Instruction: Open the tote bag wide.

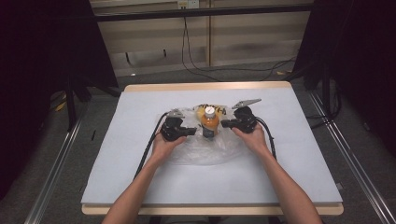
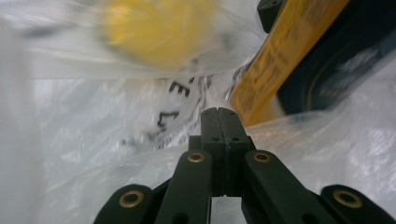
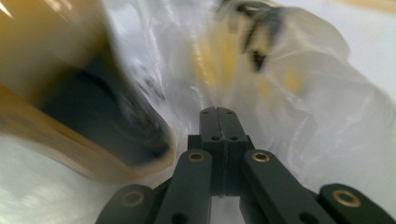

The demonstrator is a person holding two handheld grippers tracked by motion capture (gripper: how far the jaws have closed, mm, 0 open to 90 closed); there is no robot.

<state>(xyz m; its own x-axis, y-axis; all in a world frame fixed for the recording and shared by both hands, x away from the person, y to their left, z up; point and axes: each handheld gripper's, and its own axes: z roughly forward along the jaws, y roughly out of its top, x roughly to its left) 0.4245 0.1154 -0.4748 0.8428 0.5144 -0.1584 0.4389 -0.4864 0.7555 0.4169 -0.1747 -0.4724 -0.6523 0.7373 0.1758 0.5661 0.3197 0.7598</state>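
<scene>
An orange bottle point(image 1: 210, 122) stands on a clear plastic bag point(image 1: 205, 149) mid-table point(image 1: 140, 177), between the left tool point(image 1: 192, 131) and the right tool point(image 1: 225, 123), both close beside it.

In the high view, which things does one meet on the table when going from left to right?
The person's left hand with its black tool → orange bottle with white cap, standing on the clear plastic bag → black right tool in the right hand.
</scene>
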